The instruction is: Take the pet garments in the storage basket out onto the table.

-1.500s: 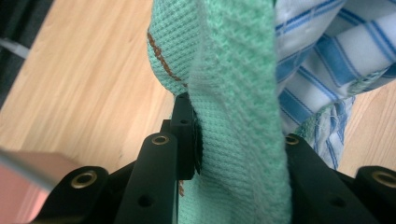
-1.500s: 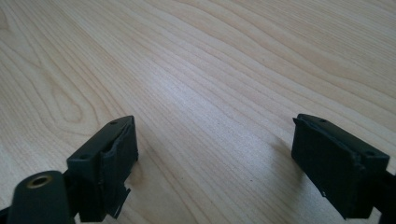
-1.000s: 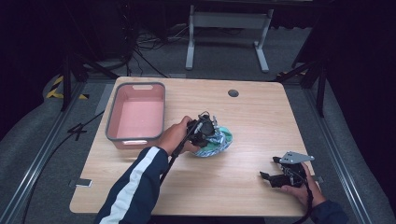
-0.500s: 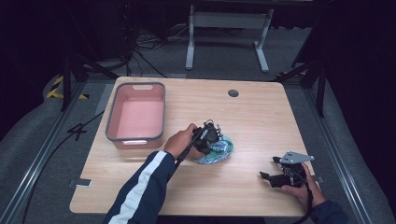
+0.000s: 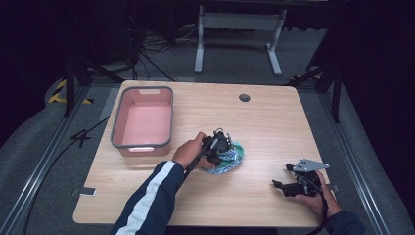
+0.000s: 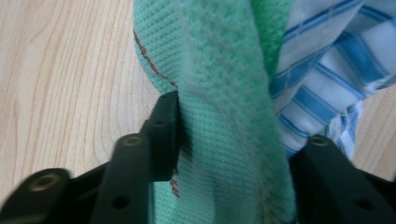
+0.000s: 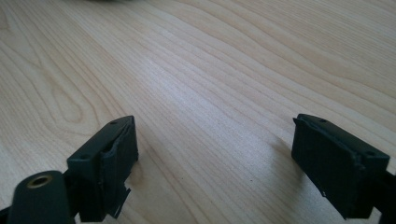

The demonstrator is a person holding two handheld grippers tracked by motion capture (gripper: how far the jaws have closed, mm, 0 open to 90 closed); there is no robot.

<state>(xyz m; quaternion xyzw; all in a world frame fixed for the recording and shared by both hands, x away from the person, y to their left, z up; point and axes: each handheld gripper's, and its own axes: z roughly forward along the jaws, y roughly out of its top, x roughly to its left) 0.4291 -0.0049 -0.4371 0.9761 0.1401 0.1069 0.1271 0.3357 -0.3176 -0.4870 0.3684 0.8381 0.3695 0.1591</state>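
A bundle of cloths (image 5: 236,157) lies on the wooden table (image 5: 274,127), just left of its middle. In the left gripper view it is a green knitted cloth (image 6: 219,70) beside a blue-striped white one (image 6: 322,70). My left gripper (image 5: 221,147) rests on the bundle. Its jaws have just been opening, and the green cloth still lies loosely between them (image 6: 243,121). My right gripper (image 5: 283,176) sits low at the table's front right, open, with bare wood between its jaws (image 7: 215,135).
A pink bin with a grey rim (image 5: 116,122) stands at the table's left, nothing visible inside it. A dark round hole (image 5: 244,98) marks the far middle of the tabletop. Metal stand legs and cables lie on the floor beyond the table.
My left hand has come down and slightly nearer with the cloth bundle, which now lies flatter on the table. The right gripper has stayed where it was.
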